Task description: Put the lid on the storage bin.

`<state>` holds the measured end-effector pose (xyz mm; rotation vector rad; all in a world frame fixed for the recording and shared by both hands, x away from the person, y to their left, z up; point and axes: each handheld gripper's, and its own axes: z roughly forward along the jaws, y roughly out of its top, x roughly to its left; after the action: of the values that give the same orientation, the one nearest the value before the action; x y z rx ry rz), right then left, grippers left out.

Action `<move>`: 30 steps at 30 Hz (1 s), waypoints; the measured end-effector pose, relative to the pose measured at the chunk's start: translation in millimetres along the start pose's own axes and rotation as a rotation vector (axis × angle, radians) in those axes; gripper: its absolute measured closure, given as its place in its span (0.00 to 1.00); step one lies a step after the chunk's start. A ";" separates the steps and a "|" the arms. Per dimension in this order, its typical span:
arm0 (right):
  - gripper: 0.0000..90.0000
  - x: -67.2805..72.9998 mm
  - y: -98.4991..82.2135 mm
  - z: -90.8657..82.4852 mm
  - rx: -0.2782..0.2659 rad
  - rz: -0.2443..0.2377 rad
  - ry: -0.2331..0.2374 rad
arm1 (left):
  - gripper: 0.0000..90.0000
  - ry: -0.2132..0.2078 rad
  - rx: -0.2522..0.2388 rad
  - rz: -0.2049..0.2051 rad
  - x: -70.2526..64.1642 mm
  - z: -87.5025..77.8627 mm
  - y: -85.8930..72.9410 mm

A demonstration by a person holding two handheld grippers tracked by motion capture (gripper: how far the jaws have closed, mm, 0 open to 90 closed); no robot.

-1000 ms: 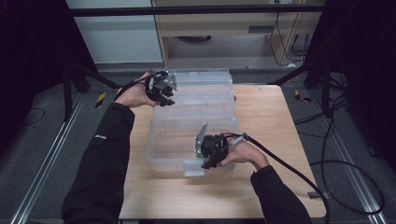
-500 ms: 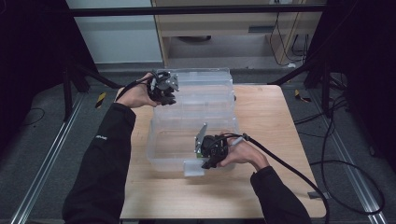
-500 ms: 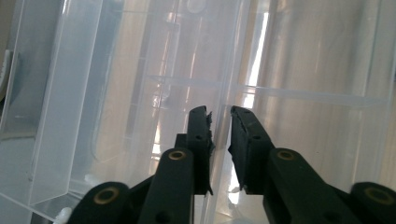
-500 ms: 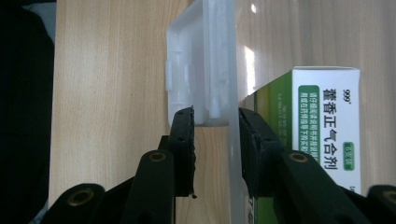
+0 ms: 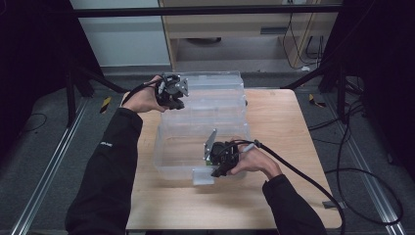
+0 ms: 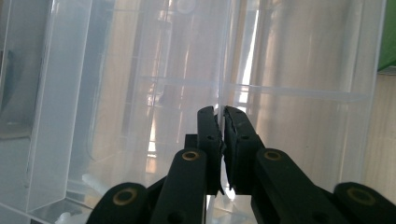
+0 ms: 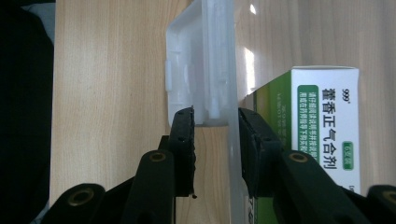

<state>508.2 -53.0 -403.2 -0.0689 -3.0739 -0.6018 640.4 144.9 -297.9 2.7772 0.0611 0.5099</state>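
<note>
A light wooden table point(image 5: 288, 147) stands on grey carpet in a dark room, with a pale cabinet beyond its far edge and black cables on the floor to the right. A clear plastic box point(image 5: 195, 147) sits left of the table's middle, its open lid point(image 5: 215, 93) rising at the far side. The left gripper point(image 5: 171, 95), whose jaws have just been closing, pinches the lid's thin edge point(image 6: 220, 93), while the right gripper point(image 5: 220, 164) clamps the near wall by the latch point(image 7: 196, 65); a green-and-white carton point(image 7: 327, 126) lies inside.

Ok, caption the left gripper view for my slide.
Left hand-held gripper pinching the thin wall edge of a clear plastic box.
</note>
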 end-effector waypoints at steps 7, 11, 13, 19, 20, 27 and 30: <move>0.76 1.0 -0.2 0.0 0.000 0.011 -0.006 | 0.97 -0.005 -0.002 0.007 -2.6 -2.9 2.2; 0.76 2.0 -0.2 0.3 0.002 0.010 -0.016 | 0.97 -0.005 0.002 0.010 -4.9 -4.9 4.0; 0.76 2.8 0.3 0.5 0.004 0.013 -0.022 | 0.98 -0.010 -0.002 0.015 -5.5 -6.6 4.4; 0.76 1.5 -0.4 0.5 0.000 0.012 -0.012 | 0.98 -0.019 0.005 0.017 -12.4 -12.5 6.1; 0.76 1.4 -0.6 0.7 -0.002 0.011 -0.011 | 0.98 -0.015 0.005 0.020 -14.7 -13.7 6.5; 0.76 0.6 -0.5 0.8 -0.002 0.019 -0.005 | 0.98 0.005 -0.003 0.025 -27.4 -20.3 5.5; 0.76 1.7 -0.5 0.6 0.003 0.019 -0.008 | 0.99 0.009 -0.010 0.031 -32.6 -22.6 4.9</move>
<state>506.5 -53.1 -403.8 -0.1014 -3.0784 -0.5973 601.8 143.9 -287.4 2.7707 0.0169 0.5287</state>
